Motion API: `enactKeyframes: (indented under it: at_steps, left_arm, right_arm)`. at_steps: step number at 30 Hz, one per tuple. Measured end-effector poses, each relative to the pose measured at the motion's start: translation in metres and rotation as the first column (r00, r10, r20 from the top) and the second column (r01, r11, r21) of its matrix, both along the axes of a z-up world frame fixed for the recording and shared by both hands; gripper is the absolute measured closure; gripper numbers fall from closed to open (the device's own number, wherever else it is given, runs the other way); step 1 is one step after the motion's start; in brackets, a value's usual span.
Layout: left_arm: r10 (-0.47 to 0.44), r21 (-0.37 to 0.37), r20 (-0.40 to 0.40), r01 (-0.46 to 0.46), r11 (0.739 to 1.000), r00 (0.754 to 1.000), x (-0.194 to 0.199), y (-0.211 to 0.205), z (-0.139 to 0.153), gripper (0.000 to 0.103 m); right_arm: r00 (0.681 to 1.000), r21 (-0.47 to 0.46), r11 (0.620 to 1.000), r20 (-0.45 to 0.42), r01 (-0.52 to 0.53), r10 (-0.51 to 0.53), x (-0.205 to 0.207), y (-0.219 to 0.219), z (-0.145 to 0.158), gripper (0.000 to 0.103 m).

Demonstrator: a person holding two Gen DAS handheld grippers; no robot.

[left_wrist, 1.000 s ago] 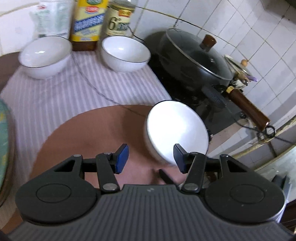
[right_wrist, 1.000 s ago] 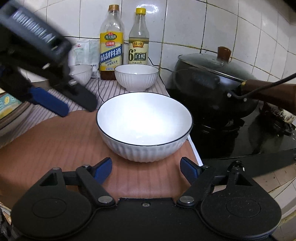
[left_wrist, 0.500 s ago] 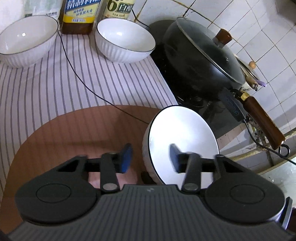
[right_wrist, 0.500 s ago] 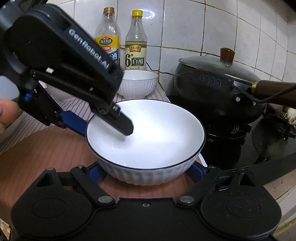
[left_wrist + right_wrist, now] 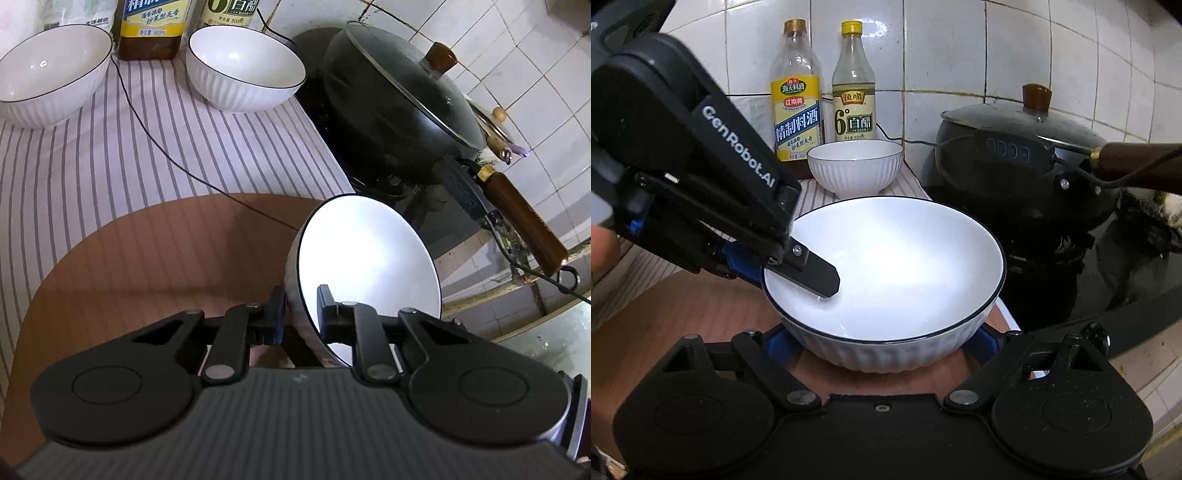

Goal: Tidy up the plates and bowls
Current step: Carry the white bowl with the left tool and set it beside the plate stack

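The left tongs [image 5: 300, 309] pinch the near white bowl's [image 5: 365, 269] rim, one finger inside. The right tongs [image 5: 882, 341] spread wide around its ribbed base, over the brown mat [image 5: 166, 251] on the desk [image 5: 74, 166]. Two more bowls [image 5: 243, 70] stand behind.

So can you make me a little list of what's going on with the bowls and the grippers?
held bowl: white bowl with a dark rim, over the brown mat
left gripper: shut on the bowl's rim, one finger inside, one outside
right gripper: open, fingers on either side of the bowl's base
other bowls: far bowl and left bowl, both on the striped cloth
behind them: two bottles
beside: black lidded wok on the stove
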State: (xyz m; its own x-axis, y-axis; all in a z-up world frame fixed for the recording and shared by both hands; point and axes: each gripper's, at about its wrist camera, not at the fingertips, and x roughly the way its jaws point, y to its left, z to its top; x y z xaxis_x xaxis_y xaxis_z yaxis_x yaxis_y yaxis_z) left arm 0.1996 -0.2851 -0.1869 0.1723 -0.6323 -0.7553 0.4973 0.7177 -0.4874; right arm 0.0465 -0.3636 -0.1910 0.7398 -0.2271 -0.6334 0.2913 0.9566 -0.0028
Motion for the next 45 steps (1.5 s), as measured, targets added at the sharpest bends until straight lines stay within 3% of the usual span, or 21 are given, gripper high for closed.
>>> enactKeyframes:
  at_steps: [9,18,23,32,37,45]
  left_arm:
    - [-0.016,0.005,0.045,0.016,1.000,0.999,-0.013,0.026,0.026,0.087]
    - [0.088,0.007,0.070,-0.089,0.996,0.994,-0.021,0.078,0.044,0.087]
    - [0.153,0.047,0.111,-0.159,0.986,0.982,-0.018,0.103,0.043,0.087]
    - [0.244,0.091,0.091,-0.252,0.963,0.966,0.004,0.124,0.028,0.087]
    - [0.237,0.148,0.083,-0.247,0.958,0.968,0.015,0.123,0.008,0.087]
    - [0.216,0.198,0.113,-0.235,0.952,0.970,0.021,0.117,0.002,0.086]
  right_arm:
    - [0.999,-0.013,0.999,0.011,-0.053,0.053,-0.010,0.024,0.028,0.010]
    - [0.976,-0.053,0.976,0.025,-0.214,0.215,0.004,0.058,0.045,0.010]
    - [0.949,-0.069,0.947,0.017,-0.313,0.315,0.024,0.076,0.041,0.010]
    - [0.908,-0.050,0.907,0.005,-0.418,0.418,0.059,0.085,0.024,0.010]
    - [0.907,-0.027,0.906,-0.008,-0.422,0.422,0.064,0.093,0.005,0.010]
    - [0.915,-0.003,0.915,0.004,-0.404,0.404,0.074,0.097,-0.011,0.011]
